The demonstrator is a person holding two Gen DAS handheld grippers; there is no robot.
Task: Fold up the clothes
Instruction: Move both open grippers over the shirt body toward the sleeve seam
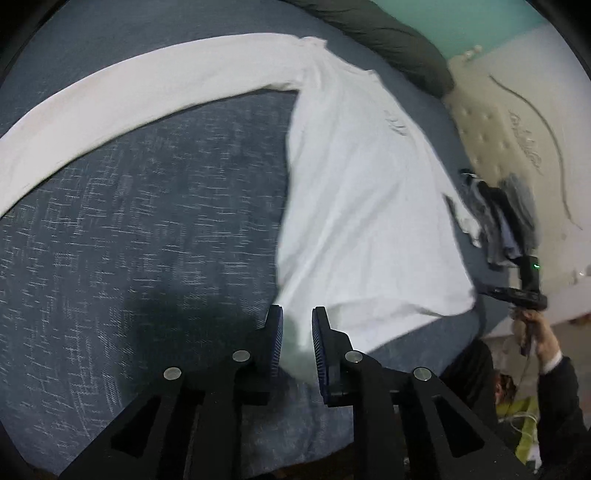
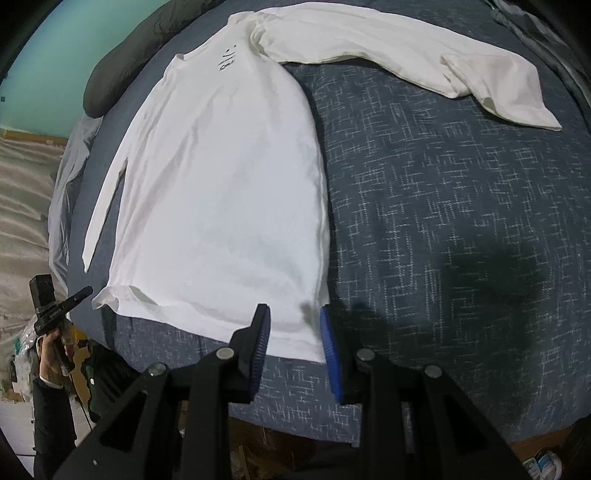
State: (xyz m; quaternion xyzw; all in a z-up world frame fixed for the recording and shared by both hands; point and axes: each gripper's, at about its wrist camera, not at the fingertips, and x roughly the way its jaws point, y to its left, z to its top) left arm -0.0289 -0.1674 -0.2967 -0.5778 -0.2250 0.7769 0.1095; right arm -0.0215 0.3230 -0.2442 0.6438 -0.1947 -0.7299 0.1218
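Left wrist view: I'm looking down at a bed [image 1: 129,229] covered in a dark blue spread with a pale crosshatch weave. A white long-sleeved shirt [image 1: 362,206] lies flat on it, one sleeve [image 1: 122,107] stretched far out to the side. My left tongs [image 1: 297,332] have a lower corner of the shirt between their blue pads [image 1: 275,343]; the cloth rises into the gap as a bunched fold, but I cannot tell whether the pads press on it, and the picture is smeared.

Beyond the bed I see a dark green bolster [image 1: 399,40] along the far edge, a teal wall [image 1: 480,26], a cream tufted headboard [image 1: 495,122] and a small heap of dark clothes [image 1: 506,221]. At the right edge the other rig shows, held by a hand [image 1: 535,332] in a dark sleeve.

The right wrist view is sharp and shows what the first does not: the whole shirt [image 2: 229,192], a small dark print [image 2: 227,61] near the collar, the second sleeve [image 2: 107,199] lying narrow along the body, and the far sleeve's cuff [image 2: 517,92] folded over. My right tongs [image 2: 293,328] stand spread, straddling the other lower corner of the hem, which lies flat on the bed [image 2: 443,184] between the pads. A grey ribbed cover [image 2: 26,206] lies beside the bed.
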